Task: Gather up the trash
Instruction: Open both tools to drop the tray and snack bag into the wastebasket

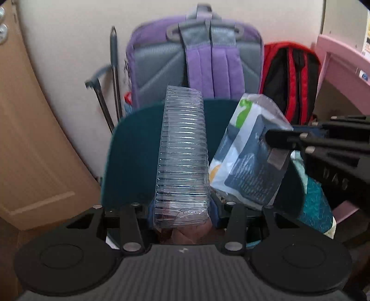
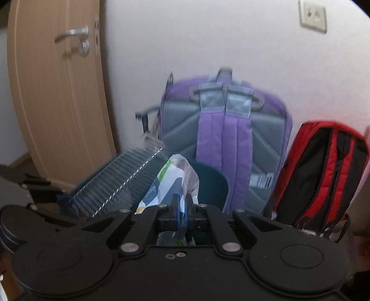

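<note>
Item: clear ribbed tray [image 1: 182, 157], clamped in my left gripper [image 1: 182, 215], long axis pointing ahead. Item: plastic wrapper [image 2: 171, 185], pinched in my right gripper [image 2: 181, 208]. Both over, probably, the dark bin [image 1: 134, 148] directly ahead.

A purple and grey backpack [image 2: 225, 139] stands upright against the white wall [image 2: 185, 46]. A red and black backpack [image 2: 321, 171] stands just beside it. A wooden door [image 2: 53, 92] with a metal handle [image 2: 71, 33] is nearby. A wall socket [image 2: 312, 15] sits high up.
</note>
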`<state>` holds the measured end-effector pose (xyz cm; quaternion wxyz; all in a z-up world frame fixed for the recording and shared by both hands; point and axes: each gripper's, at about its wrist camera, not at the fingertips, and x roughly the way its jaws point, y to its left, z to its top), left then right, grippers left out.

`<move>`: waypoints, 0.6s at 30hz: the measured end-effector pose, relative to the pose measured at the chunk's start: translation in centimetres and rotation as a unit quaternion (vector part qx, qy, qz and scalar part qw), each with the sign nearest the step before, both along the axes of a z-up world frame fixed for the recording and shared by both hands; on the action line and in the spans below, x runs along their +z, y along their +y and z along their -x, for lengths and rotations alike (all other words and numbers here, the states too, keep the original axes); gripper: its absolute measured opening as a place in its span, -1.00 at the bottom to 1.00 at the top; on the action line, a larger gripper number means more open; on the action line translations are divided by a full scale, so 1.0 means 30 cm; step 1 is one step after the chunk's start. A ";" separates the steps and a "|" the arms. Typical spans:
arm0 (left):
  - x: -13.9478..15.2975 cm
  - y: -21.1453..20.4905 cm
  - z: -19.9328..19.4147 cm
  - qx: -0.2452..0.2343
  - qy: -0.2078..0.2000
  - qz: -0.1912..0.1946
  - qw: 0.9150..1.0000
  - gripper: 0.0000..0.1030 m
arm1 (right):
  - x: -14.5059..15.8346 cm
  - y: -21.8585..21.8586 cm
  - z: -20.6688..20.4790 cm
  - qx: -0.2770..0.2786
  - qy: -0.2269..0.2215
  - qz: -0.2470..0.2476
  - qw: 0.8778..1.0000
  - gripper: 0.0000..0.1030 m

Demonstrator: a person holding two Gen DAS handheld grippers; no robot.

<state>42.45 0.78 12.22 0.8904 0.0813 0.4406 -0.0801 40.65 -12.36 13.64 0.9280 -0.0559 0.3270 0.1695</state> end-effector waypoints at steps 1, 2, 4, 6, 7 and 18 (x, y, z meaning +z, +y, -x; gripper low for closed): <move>-0.009 0.000 -0.009 -0.002 0.005 0.001 1.000 -0.17 | -0.015 0.005 -0.007 0.004 0.011 0.005 1.000 -0.91; -0.018 0.001 -0.016 -0.006 0.010 0.005 1.000 -0.16 | -0.031 0.012 -0.012 0.009 0.017 0.012 1.000 -0.91; -0.036 0.002 -0.034 -0.011 0.028 0.015 0.999 -0.16 | -0.050 0.024 -0.019 0.017 0.026 0.022 0.999 -0.88; -0.052 -0.006 -0.043 -0.011 0.037 0.011 0.999 -0.15 | -0.069 0.031 -0.028 0.020 0.044 0.025 0.999 -0.86; -0.056 -0.007 -0.046 -0.012 0.038 0.009 0.999 -0.15 | -0.074 0.033 -0.027 0.018 0.045 0.026 0.999 -0.79; -0.048 -0.007 -0.010 0.002 0.025 0.027 0.999 0.23 | -0.055 0.002 0.006 0.026 0.054 0.016 0.998 -0.57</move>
